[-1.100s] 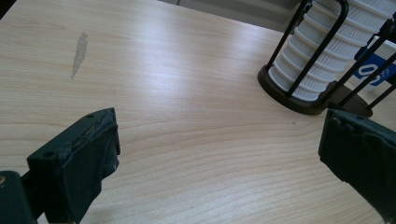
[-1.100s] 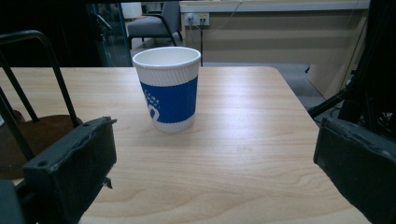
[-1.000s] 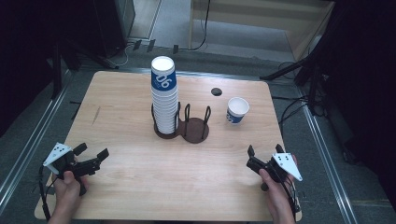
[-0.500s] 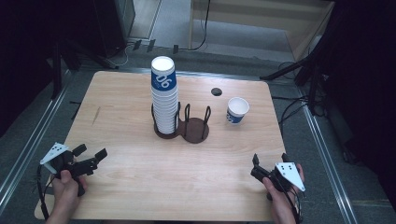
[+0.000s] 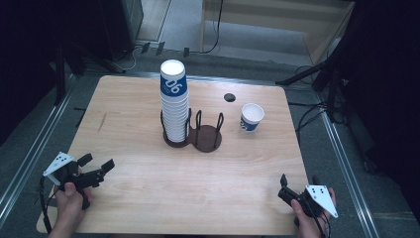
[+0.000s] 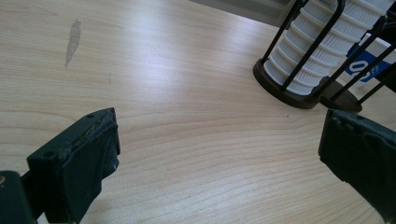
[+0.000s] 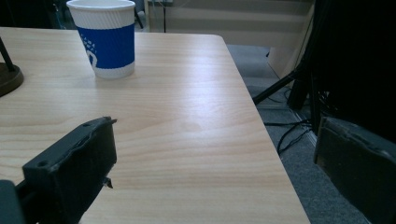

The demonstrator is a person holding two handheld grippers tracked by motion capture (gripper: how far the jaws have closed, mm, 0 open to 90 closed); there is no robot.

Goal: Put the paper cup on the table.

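Observation:
A tall stack of white ribbed paper cups (image 5: pixel 174 101) with a blue-banded top cup stands in one ring of a dark wire cup holder (image 5: pixel 207 137) at the table's middle. The stack (image 6: pixel 322 49) and holder base (image 6: pixel 299 97) sit at the upper right of the left gripper view. A single blue and white cup (image 5: pixel 251 117) stands upright to the holder's right, and the right gripper view has it (image 7: pixel 108 37) at the far left. My left gripper (image 5: pixel 96 162) rests open near the front left corner. My right gripper (image 5: pixel 299 181) is open at the front right, holding nothing.
A light wooden table (image 5: pixel 133 198) has a round cable hole (image 5: pixel 229 97) at the back. A grey smear (image 6: pixel 72 39) marks the wood on the left. Beyond the right edge lie floor cables (image 7: pixel 289 135) and dark stand legs (image 7: pixel 275 91).
My right gripper has drawn back toward the table's near edge and a little to the right. My left gripper has slid slightly nearer the front left corner. The cups have not moved.

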